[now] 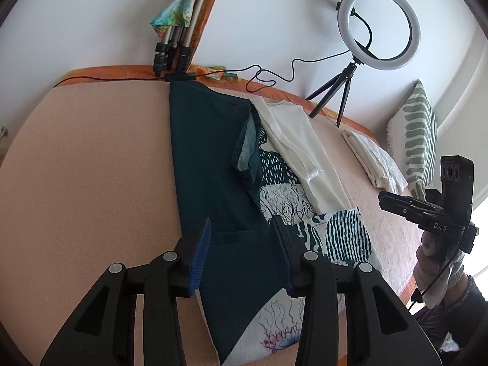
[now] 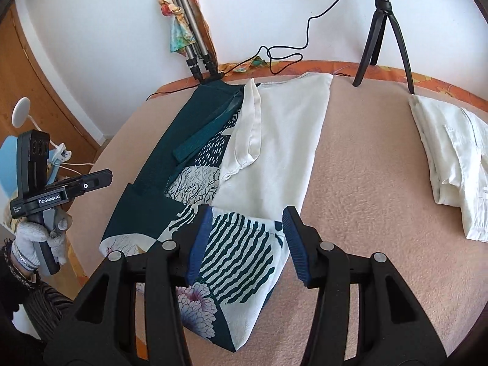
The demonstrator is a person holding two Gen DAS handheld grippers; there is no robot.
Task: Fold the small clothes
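A dark teal and white patterned garment (image 1: 231,183) lies lengthwise on the pink bed cover, its sides folded inward; it also shows in the right wrist view (image 2: 170,177). A white folded sleeve or panel (image 2: 280,146) lies over its right side, seen too in the left wrist view (image 1: 302,152). My left gripper (image 1: 241,228) is open just above the garment's near teal part. My right gripper (image 2: 247,216) is open above the garment's striped near corner (image 2: 241,256). Each gripper shows in the other's view, the right (image 1: 405,204) and the left (image 2: 91,183), and whether they are open there is unclear.
A folded white garment (image 2: 451,164) lies to the right on the bed (image 2: 366,213). A ring light on a small tripod (image 1: 378,27) and tripod legs with a scarf (image 1: 177,39) stand at the far edge by the wall, with a black cable (image 1: 274,76). A striped cushion (image 1: 418,134) is far right.
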